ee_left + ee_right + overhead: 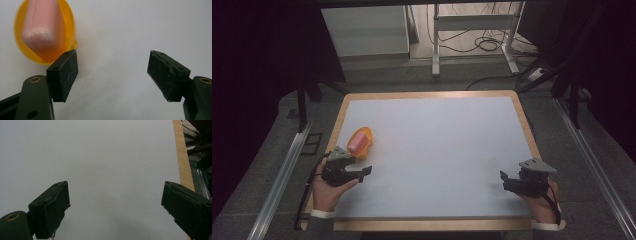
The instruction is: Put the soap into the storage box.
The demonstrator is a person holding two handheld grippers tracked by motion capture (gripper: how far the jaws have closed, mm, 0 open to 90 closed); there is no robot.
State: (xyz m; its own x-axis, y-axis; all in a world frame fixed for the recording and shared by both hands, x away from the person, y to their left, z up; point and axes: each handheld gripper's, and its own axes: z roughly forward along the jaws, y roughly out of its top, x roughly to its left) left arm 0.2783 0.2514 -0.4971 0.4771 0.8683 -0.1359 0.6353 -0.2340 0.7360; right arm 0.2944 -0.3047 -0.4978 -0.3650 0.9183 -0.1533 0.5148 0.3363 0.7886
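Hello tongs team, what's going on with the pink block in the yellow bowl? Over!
Left tongs open, nothing gripped. Right tongs open over bare table. Pink block sits in yellow bowl, just beyond left tongs. Nothing in the way.

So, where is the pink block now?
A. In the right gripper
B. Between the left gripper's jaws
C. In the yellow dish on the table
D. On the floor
C: the pink block lies in the yellow dish, beside the open left gripper.
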